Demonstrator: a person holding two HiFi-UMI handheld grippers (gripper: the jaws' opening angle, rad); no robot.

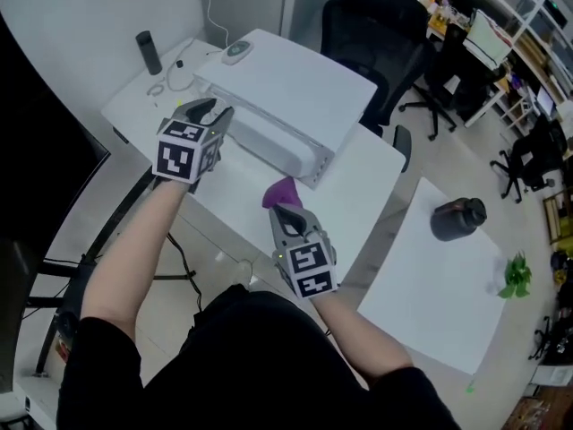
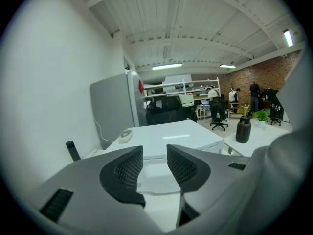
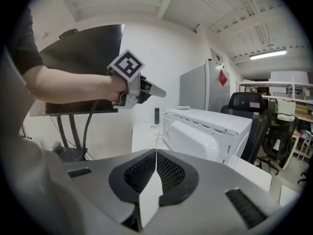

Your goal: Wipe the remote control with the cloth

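Note:
A purple cloth [image 1: 281, 191] lies on the white table [image 1: 363, 186], just past the tips of my right gripper [image 1: 286, 211]. That gripper [image 3: 155, 166] is held above the table with its jaws shut and nothing between them; its own view shows no cloth. My left gripper [image 1: 215, 111] is raised in front of a white microwave-like box [image 1: 286, 106]. Its jaws [image 2: 154, 168] stand open and hold nothing. A slim dark object [image 1: 148, 52], possibly the remote control, stands upright at the table's far left corner [image 2: 72, 150] [image 3: 156, 115].
A small round white device [image 1: 237, 52] sits on the white box, and a thin cable [image 1: 179, 74] runs near it. A black screen [image 1: 36, 150] stands at the left. At the right, a second white table [image 1: 430, 303] carries a black bottle [image 1: 458, 218] and a green plant [image 1: 517, 274]. Office chairs [image 1: 376, 34] stand behind.

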